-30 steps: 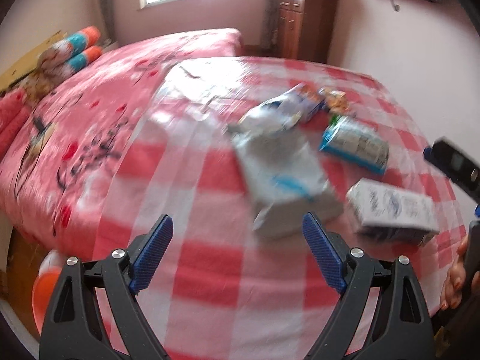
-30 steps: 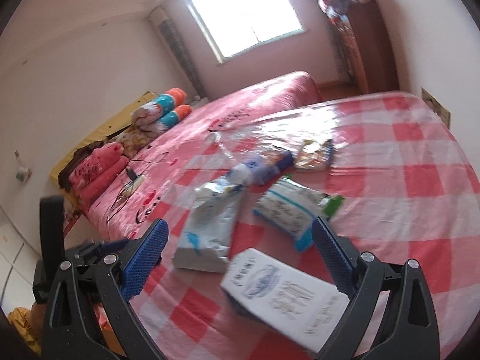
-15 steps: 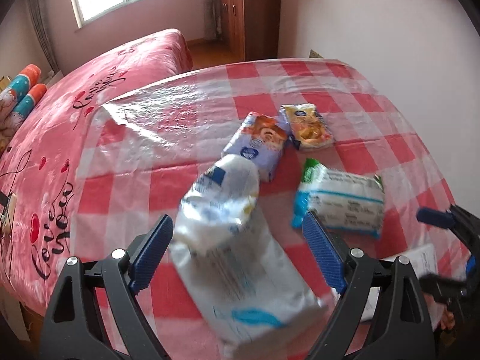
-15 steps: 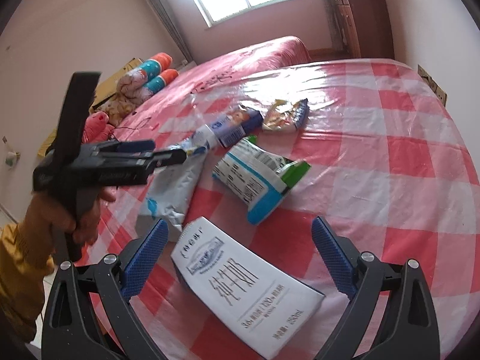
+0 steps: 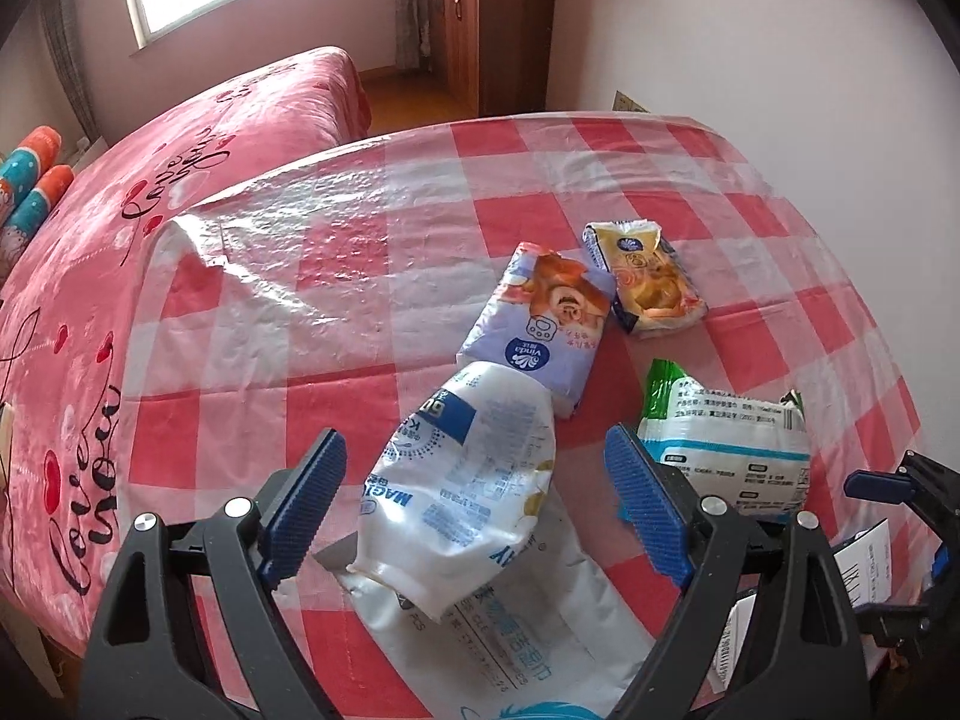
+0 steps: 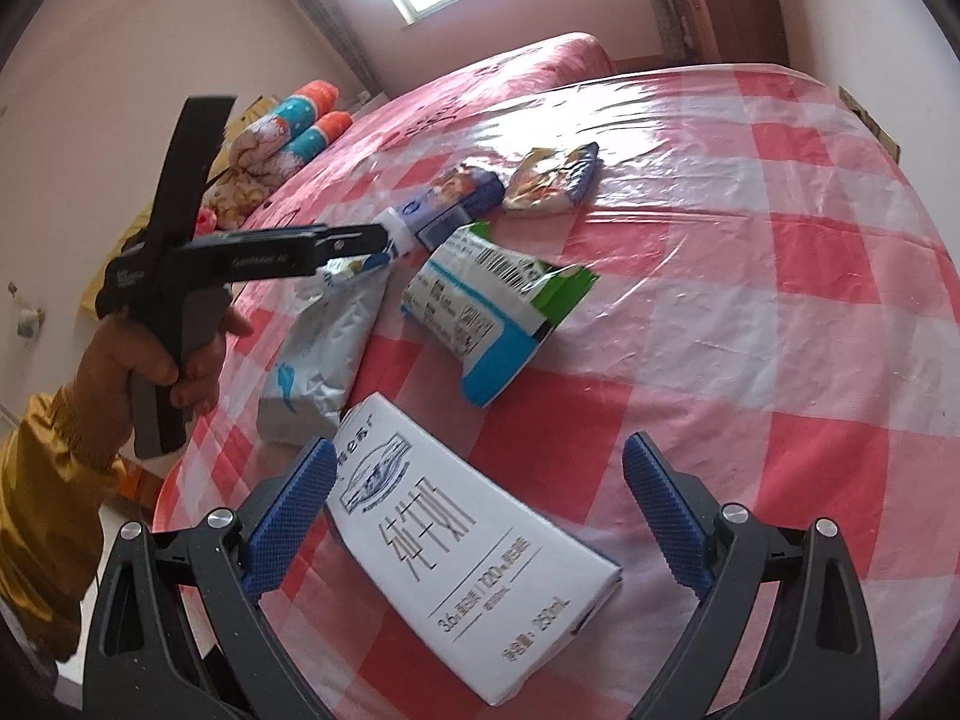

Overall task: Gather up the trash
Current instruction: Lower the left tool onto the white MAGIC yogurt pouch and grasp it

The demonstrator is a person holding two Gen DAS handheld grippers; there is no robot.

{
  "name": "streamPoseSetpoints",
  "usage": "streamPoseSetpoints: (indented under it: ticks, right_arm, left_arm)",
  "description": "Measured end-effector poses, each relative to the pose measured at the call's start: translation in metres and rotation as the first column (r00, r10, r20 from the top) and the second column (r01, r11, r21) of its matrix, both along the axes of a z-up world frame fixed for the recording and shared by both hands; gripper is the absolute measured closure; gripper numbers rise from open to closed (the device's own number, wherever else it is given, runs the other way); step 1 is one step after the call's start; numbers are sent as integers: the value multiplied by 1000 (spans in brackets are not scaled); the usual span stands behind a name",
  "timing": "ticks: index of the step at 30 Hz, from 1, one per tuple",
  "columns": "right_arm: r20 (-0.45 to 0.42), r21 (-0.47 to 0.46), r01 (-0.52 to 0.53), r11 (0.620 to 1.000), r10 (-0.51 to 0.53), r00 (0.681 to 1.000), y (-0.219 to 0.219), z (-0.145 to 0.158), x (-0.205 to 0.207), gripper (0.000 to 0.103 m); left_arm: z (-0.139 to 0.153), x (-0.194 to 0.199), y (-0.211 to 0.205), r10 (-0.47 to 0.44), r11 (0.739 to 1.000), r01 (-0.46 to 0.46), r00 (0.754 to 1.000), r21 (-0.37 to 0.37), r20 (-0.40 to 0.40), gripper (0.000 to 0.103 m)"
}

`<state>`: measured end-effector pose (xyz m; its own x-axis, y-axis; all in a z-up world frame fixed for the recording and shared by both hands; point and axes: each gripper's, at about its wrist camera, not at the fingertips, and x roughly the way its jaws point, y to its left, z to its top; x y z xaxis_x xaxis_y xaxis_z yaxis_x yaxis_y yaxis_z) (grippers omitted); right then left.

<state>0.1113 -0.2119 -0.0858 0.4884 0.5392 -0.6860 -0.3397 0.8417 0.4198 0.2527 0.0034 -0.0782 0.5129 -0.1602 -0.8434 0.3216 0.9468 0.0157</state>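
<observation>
Having swung across the checked tablecloth (image 5: 372, 252) since a second ago, left gripper (image 5: 474, 510) now over the crumpled white bag (image 5: 474, 480), jaws spread, bag between but untouched. Right gripper (image 6: 480, 516) spread wide, milk carton (image 6: 468, 558) lying between its pads, apart.

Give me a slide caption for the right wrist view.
Open right gripper over a white milk carton on the checked tablecloth, left gripper poised above a crumpled white bag.
</observation>
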Motion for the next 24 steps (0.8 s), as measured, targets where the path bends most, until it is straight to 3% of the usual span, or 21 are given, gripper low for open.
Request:
streamPoseSetpoints:
  ticks: [14,24]
  right_arm:
    - [-10,-55,-61,997,60,998,16,-3,-5,8]
    - [-36,-26,-131,991,130,991,26,-4,-10,8]
  left_arm:
    - [-12,7,9,14,999,-15,999,-31,-44,19]
    - [-18,1,7,4,1000,-6,998,-25,-59,35]
